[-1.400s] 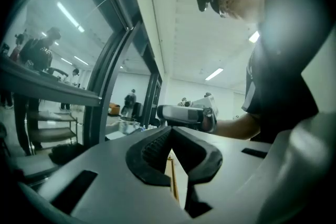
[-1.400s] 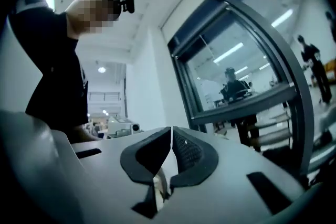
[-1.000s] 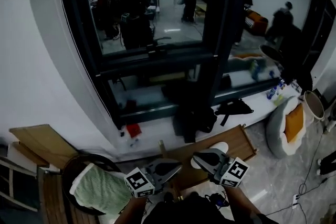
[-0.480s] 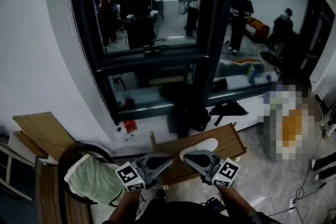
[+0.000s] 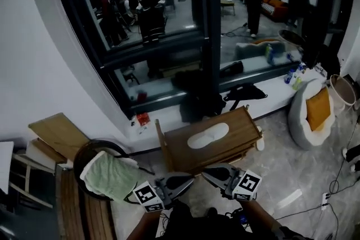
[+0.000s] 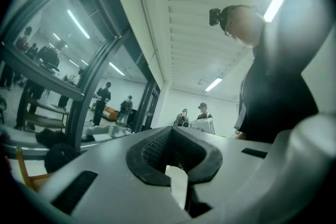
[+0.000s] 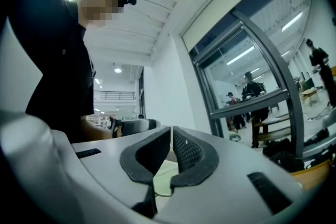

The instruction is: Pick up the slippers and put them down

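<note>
- Far left, flat wooden boards (image 5: 56, 133) lean by the white wall.
- Just right of them a round dark basket (image 5: 84, 153) sits on the floor, with a green towel (image 5: 109, 174) draped over it.
- A big window with a dark frame (image 5: 205, 36) fills the upper part of the head view; several people (image 5: 149, 5) stand in the room beyond the glass.
- Dark bags (image 5: 197, 103) lie heaped along the pale ledge under the window.
- In the middle, a low wooden tabletop (image 5: 239, 123) stands on the grey floor (image 5: 281, 171), near the ledge.
- One white slipper (image 5: 208, 135) lies flat on the tabletop, about in its middle, well apart from both tongs.
- At the right, a pale beanbag (image 5: 295, 118) holds an orange cushion (image 5: 318, 108).
- The left tongs (image 5: 185, 179) are at the bottom edge of the head view, nearer the person than the tabletop and touching nothing. In the left gripper view the dark pads meet at the tips, clenched on nothing.
- The right tongs (image 5: 209, 172) are just beside the left ones, tips pointing toward them and close to the tabletop's near edge. In the right gripper view the pads are pressed together with only a thin seam between them, and nothing is gripped.
</note>
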Demonstrator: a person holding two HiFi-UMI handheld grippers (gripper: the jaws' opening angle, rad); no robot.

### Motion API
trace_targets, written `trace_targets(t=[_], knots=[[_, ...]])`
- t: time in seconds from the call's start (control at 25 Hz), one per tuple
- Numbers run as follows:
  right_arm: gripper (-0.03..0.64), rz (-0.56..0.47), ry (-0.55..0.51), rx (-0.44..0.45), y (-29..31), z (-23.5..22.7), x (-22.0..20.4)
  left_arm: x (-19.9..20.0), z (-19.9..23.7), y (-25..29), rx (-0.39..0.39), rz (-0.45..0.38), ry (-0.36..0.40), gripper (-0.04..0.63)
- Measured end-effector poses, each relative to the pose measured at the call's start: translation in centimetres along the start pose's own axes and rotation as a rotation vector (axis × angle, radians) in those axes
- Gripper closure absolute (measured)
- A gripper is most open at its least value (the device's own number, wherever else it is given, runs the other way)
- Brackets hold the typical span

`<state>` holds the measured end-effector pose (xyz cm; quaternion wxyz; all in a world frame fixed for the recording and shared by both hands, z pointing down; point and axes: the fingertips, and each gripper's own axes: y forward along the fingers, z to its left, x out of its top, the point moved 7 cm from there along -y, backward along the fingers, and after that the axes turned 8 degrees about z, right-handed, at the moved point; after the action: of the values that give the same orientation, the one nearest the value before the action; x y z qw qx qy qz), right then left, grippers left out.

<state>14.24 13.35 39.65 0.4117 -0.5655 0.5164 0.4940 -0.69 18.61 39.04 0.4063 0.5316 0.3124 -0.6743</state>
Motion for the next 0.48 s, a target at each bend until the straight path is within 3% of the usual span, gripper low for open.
trace_targets(t=[0.24,0.48], knots=[[0.586,-0.016,-0.034,0.032,-1.0,3.3,0.2,0.7,-3.2,-1.1,0.044,-0.009,0.007,0.584],[0.586,-0.016,0.005,0.019,-1.4,8.0,-0.1,0.5,-7.2,-3.3,-0.032,-0.037,0.027,0.584]])
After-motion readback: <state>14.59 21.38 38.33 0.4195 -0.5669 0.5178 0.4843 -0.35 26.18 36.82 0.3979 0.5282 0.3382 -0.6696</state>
